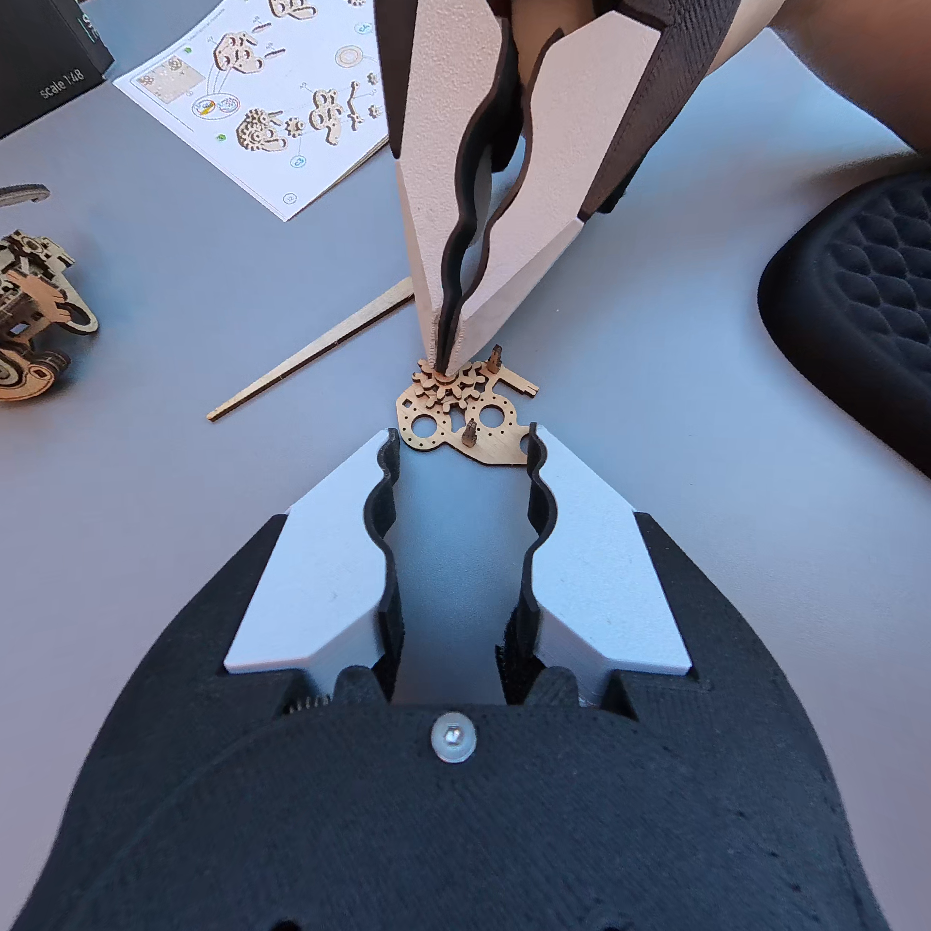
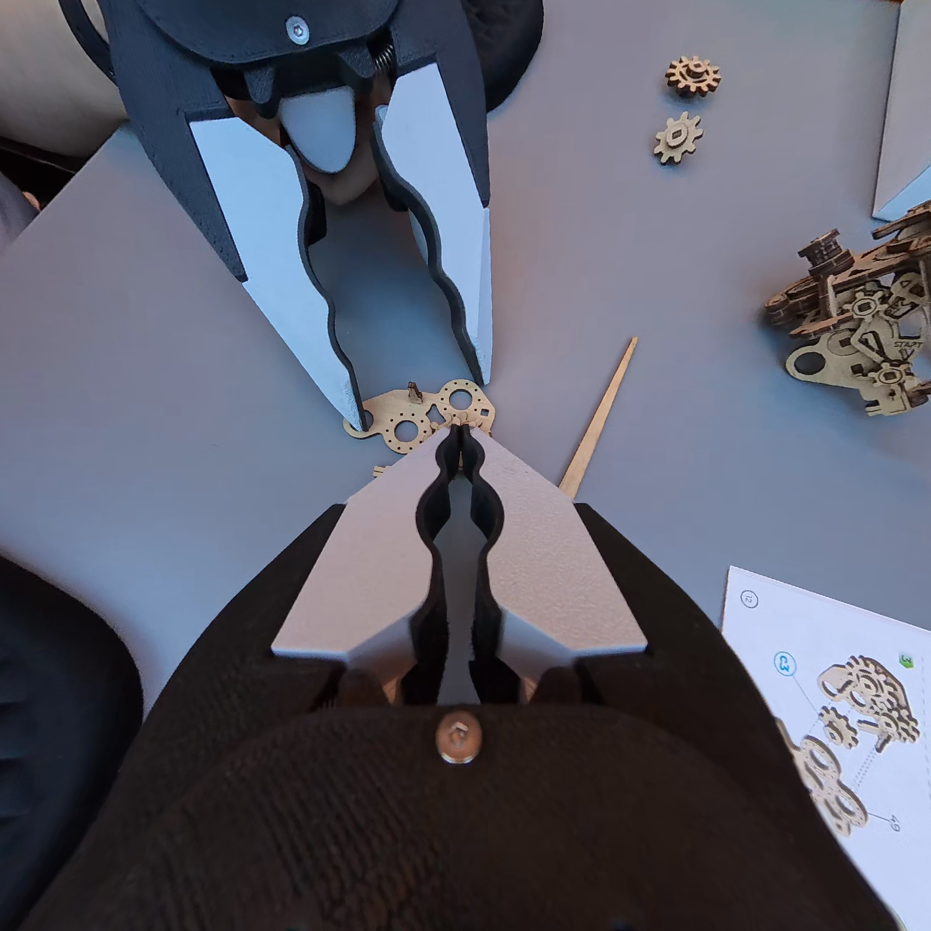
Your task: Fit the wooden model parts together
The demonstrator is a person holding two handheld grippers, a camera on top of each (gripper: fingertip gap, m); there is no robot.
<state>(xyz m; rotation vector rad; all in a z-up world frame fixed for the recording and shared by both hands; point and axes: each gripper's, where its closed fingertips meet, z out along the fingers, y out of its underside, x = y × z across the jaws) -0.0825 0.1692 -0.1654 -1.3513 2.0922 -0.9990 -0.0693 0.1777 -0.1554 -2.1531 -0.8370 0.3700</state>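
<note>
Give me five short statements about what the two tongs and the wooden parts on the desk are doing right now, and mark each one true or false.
1. The right tongs are closed on a small wooden gear over the perforated wooden plate. True.
2. The left tongs are clamped shut on the plate. False: their jaws stand open, with the tips at the plate's edge.
3. Two loose gears lie apart from the plate. True.
4. The thin wooden stick is held in the left tongs. False: it lies on the grey desk.
5. The instruction booklet is closed. False: it lies open, showing assembly diagrams.
</note>
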